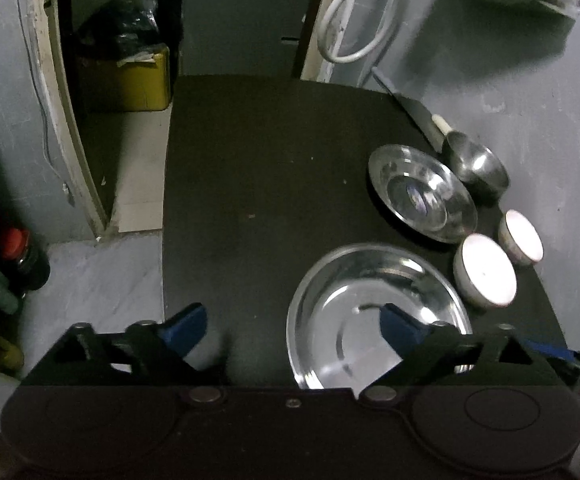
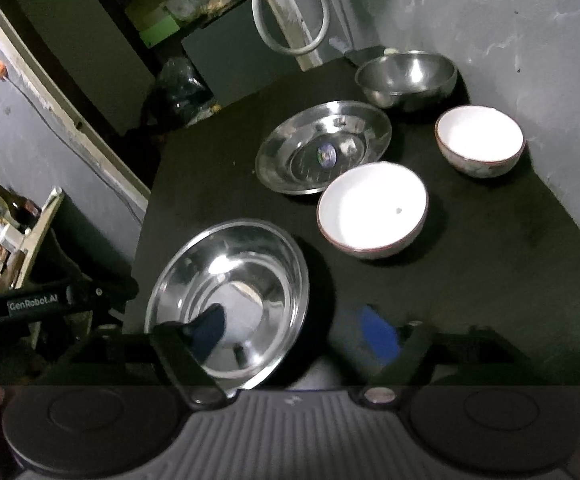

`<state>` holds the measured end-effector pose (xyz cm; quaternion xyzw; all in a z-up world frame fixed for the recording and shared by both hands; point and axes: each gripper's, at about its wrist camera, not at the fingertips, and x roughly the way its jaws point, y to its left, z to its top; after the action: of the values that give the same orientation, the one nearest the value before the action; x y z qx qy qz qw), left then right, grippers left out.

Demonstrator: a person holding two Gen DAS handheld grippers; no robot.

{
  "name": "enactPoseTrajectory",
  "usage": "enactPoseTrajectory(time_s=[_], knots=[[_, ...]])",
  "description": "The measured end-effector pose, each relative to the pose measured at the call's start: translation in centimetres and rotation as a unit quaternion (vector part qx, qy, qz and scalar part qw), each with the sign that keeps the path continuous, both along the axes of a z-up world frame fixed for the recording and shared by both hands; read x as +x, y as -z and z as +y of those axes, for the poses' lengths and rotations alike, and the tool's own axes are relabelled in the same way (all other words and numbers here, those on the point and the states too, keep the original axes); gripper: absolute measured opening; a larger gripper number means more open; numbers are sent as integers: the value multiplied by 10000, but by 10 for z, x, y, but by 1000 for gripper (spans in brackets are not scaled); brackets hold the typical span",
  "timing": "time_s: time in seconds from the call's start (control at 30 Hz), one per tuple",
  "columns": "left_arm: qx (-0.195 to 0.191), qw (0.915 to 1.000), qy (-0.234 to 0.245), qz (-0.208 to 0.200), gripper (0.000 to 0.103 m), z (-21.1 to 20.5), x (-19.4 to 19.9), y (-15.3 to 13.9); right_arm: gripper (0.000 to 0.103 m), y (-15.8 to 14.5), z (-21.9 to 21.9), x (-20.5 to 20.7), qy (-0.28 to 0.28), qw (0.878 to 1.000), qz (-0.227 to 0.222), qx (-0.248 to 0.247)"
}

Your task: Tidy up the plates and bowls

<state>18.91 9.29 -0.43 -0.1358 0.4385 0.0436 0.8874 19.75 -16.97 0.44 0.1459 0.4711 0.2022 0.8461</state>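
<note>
Item: large steel basin point(image 2: 230, 300), near edge of counter point(image 2: 490, 260). Our left gripper point(image 1: 294, 326) and right gripper point(image 2: 294, 326) both open, empty, straddling opposite rims; plate point(image 2: 322, 146) and bowls farther right.

Shiny metal plates point(image 2: 324, 146), glossy white bowls point(image 2: 372, 210), matt table point(image 2: 490, 240)
</note>
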Motion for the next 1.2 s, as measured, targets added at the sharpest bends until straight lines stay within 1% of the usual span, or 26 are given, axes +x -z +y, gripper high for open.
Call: enactPoseTrajectory(time_s=[0.03, 0.13, 0.27, 0.43, 0.53, 0.7, 0.87, 1.07, 1.2], knots=[[-35, 10000, -20, -1, 102, 0, 3, 0, 92, -1, -2, 1, 23, 10000, -55, 41], [-252, 9997, 21, 33, 102, 1, 13, 1, 103, -5, -8, 4, 102, 9996, -203, 162], [-512, 9984, 204, -112, 102, -2, 27, 2, 103, -7, -15, 10, 205, 9988, -364, 247], [-638, 9968, 316, -351, 102, -10, 52, 0, 103, -8, -21, 26, 273, 9981, -511, 228], [-605, 9965, 393, -414, 102, -15, 73, 1, 103, -6, -23, 41, 295, 9978, -573, 144], [-559, 9952, 679, -424, 102, -24, 115, 5, 103, -3, -28, 71, 466, 9969, -625, 48], [-543, 9931, 1004, -258, 102, -30, 155, 15, 103, 6, -30, 98, 520, 9969, -538, 227], [-403, 9921, 1183, -83, 102, -31, 191, 27, 102, 18, -23, 119, 498, 9974, -442, 292], [-329, 9902, 1358, -4, 102, -36, 206, 34, 97, 26, -16, 132, 474, 9978, -385, 267]])
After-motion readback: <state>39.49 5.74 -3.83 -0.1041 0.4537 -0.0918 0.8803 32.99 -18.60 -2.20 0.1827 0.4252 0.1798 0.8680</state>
